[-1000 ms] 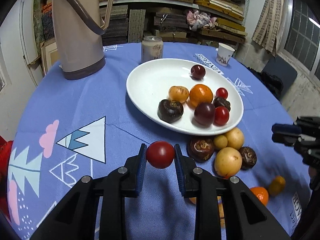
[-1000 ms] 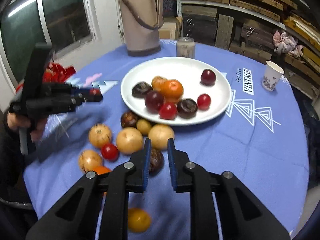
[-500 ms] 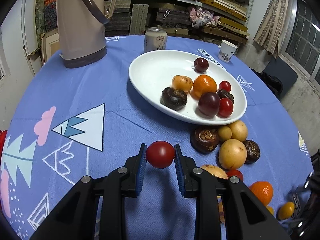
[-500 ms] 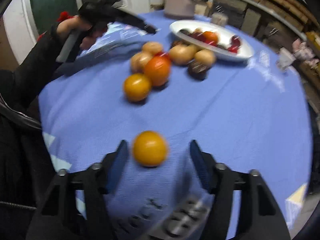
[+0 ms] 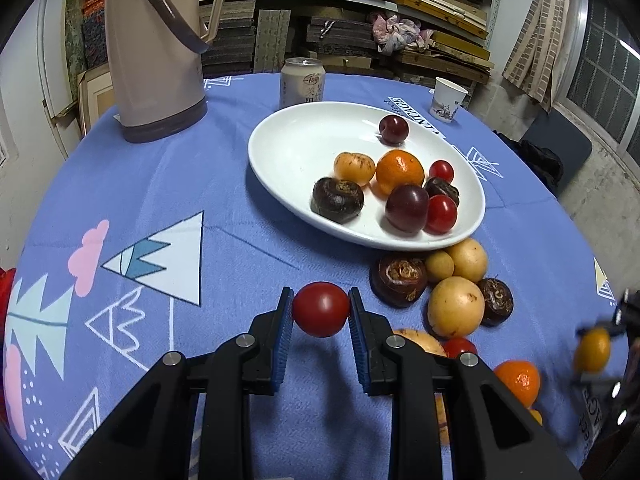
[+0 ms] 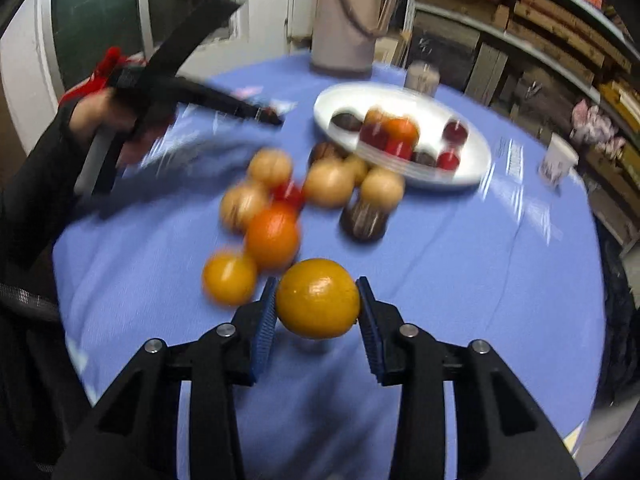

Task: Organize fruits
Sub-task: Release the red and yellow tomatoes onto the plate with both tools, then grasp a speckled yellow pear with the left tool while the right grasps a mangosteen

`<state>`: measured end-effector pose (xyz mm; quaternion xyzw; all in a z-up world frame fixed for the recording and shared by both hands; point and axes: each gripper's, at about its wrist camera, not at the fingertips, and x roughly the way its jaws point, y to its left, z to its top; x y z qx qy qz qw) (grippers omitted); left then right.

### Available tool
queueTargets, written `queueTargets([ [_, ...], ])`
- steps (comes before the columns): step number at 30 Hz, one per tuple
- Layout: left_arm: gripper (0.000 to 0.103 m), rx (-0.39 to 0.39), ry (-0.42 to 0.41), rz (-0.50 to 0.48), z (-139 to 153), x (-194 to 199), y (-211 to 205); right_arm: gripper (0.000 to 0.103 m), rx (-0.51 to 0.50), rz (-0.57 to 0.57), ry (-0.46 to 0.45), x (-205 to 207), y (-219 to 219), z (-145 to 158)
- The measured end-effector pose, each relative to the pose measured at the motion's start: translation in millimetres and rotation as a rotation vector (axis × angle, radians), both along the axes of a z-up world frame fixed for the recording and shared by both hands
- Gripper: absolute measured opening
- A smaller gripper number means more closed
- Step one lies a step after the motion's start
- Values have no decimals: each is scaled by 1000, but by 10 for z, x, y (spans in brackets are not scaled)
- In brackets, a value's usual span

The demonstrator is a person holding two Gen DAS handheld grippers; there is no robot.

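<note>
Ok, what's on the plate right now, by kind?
Tomatoes: 2
Plums: 2
Water chestnuts: 2
Orange: 1
Yellow fruit: 1
Total on the plate: 8

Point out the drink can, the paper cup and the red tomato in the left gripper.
drink can (image 5: 303, 82), left wrist view, middle of its side.
paper cup (image 5: 448, 100), left wrist view, front wall.
red tomato (image 5: 321, 309), left wrist view, centre of its front face.
</note>
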<state>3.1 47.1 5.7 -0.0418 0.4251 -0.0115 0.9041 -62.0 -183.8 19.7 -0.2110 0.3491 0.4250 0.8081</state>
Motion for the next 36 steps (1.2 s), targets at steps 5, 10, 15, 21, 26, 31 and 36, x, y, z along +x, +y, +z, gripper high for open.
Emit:
queueTargets([
  [5, 27, 19, -14, -6, 105, 130, -32, 38, 48, -75, -49, 654, 369, 278],
  [10, 27, 39, -44, -16, 248, 380, -91, 38, 93, -209, -4, 1308, 630, 251],
  [15, 27, 11, -59, 5, 287, 724, -89, 38, 132, -329, 11, 1712, 747, 55],
  [21, 67, -22, -115, 106, 224, 875, 0, 54, 300, -399, 33, 1889, 478, 15],
  [26, 67, -14, -119, 100, 223, 760, 10, 62, 339, -383, 7, 1794, 376, 125],
  [31, 70, -8, -107, 94, 203, 582, 28, 72, 329, -388, -3, 1705, 335, 141],
  [36, 73, -11, -123, 86, 212, 342, 50, 93, 324, -397, -20, 1530, 235, 165],
])
